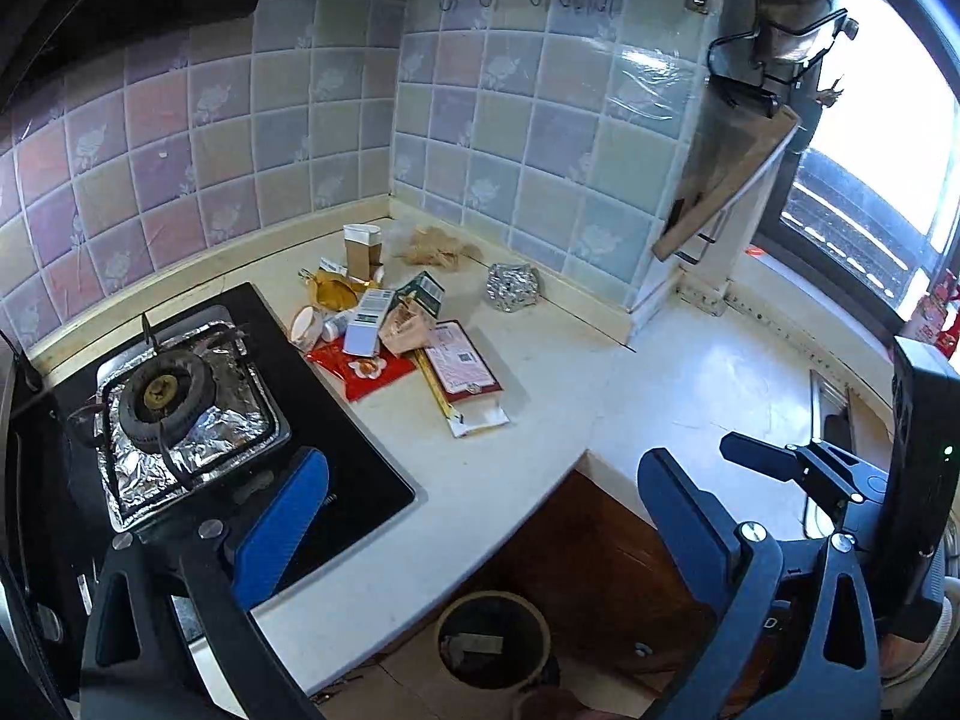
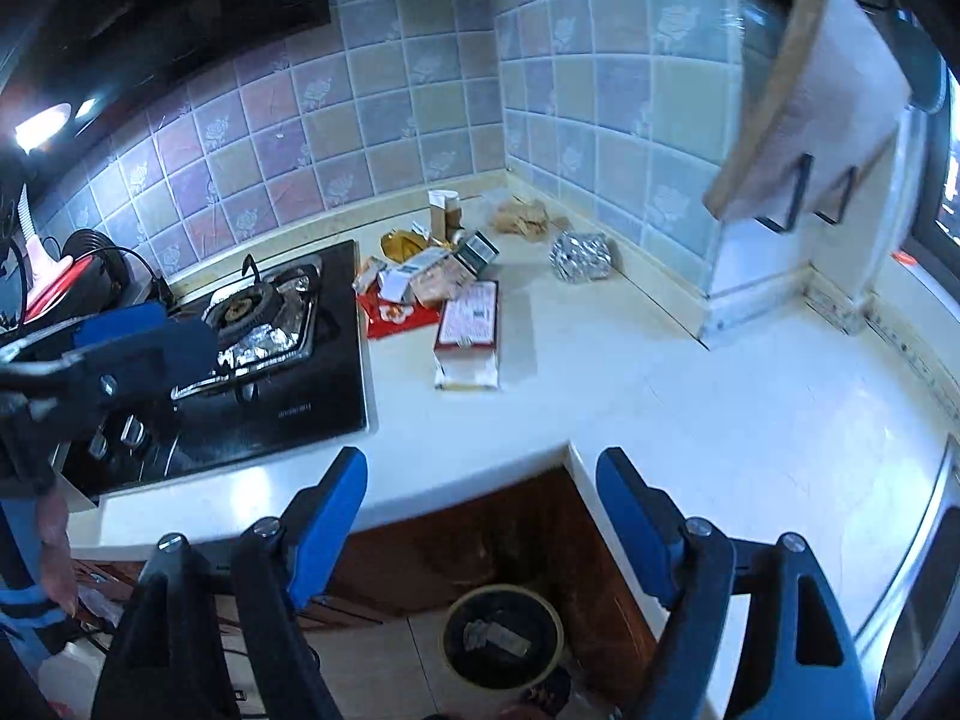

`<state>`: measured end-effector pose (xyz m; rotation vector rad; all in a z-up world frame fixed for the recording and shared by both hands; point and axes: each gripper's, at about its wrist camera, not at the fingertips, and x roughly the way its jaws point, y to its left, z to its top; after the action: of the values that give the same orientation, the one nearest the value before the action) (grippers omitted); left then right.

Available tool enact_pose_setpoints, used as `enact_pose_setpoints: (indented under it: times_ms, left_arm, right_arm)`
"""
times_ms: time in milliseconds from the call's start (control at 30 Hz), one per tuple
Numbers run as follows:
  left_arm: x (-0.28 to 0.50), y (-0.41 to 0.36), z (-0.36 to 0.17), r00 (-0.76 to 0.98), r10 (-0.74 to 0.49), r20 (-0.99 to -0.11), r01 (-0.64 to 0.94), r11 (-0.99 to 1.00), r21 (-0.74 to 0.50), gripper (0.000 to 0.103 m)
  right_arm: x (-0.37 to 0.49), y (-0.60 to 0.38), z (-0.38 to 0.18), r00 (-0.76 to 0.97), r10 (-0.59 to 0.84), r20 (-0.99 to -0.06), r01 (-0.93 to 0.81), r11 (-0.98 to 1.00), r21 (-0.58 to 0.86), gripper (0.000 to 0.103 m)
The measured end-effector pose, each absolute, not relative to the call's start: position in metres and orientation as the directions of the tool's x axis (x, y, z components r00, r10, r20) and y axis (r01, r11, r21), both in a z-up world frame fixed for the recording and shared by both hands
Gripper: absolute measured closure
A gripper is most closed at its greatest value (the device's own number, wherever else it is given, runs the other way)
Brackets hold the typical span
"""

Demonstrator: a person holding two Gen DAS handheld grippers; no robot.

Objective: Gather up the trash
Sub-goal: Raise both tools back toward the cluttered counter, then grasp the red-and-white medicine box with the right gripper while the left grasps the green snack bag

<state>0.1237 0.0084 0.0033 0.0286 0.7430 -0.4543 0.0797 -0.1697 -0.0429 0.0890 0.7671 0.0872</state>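
Note:
A pile of trash lies on the white counter (image 1: 480,480) near the tiled corner: a red wrapper (image 1: 360,367), a pink-and-red packet (image 1: 459,360), a white box (image 1: 367,324), a brown carton (image 1: 363,252), crumpled brown paper (image 1: 438,247) and a foil ball (image 1: 512,287). The same pile shows in the right wrist view, with the packet (image 2: 471,324) and the foil ball (image 2: 581,256). A round bin (image 1: 492,639) stands on the floor below the counter; it also shows in the right wrist view (image 2: 503,636). My left gripper (image 1: 483,480) is open and empty. My right gripper (image 2: 480,480) is open and empty above the counter's edge.
A black gas hob (image 1: 198,402) with foil around the burner sits left of the pile. A sink (image 2: 924,570) is at the right. A wooden board (image 1: 726,180) leans against the wall. Brown cabinet doors (image 2: 480,534) are below the counter. My right gripper also shows in the left wrist view (image 1: 798,462).

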Motion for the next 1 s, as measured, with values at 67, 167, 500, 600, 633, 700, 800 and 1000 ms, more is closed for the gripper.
enact_pose_setpoints:
  times_ms: [67,167,500,600,633,700,800,1000]
  left_arm:
    - [0.14,0.01,-0.006,0.661,-0.347,-0.665,0.372,0.922,-0.112,0.001]
    - [0.169,0.013,-0.021,0.666,-0.279,-0.692,0.303,0.949,-0.091,0.001]
    - [0.227,0.014,-0.046,0.658,-0.146,-0.739,0.175,0.984,-0.04,0.001]
    - [0.24,0.013,-0.051,0.652,-0.118,-0.749,0.14,0.99,-0.033,0.001]
    - [0.243,0.013,-0.052,0.652,-0.111,-0.75,0.133,0.991,-0.031,0.001]
    - [0.249,0.013,-0.054,0.649,-0.093,-0.755,0.115,0.993,-0.024,0.001]
    - [0.257,0.01,-0.057,0.641,-0.074,-0.764,0.1,0.995,-0.012,0.001]
    - [0.27,-0.005,-0.058,0.634,-0.07,-0.77,0.117,0.993,0.007,0.001]
  right_arm:
    - [0.102,-0.169,-0.042,0.712,0.127,-0.69,-0.063,0.991,0.117,0.024]
    - [0.136,-0.167,-0.047,0.687,0.155,-0.71,-0.093,0.988,0.126,0.024]
    - [0.239,-0.156,-0.095,0.587,0.203,-0.784,-0.171,0.977,0.125,0.024]
    - [0.264,-0.15,-0.112,0.552,0.209,-0.807,-0.179,0.975,0.131,0.024]
    - [0.273,-0.148,-0.118,0.541,0.209,-0.815,-0.18,0.975,0.131,0.024]
    - [0.287,-0.145,-0.128,0.521,0.21,-0.827,-0.181,0.974,0.133,0.024]
    - [0.304,-0.141,-0.144,0.487,0.209,-0.848,-0.181,0.974,0.136,0.024]
    - [0.312,-0.151,-0.158,0.45,0.201,-0.87,-0.184,0.974,0.13,0.045]
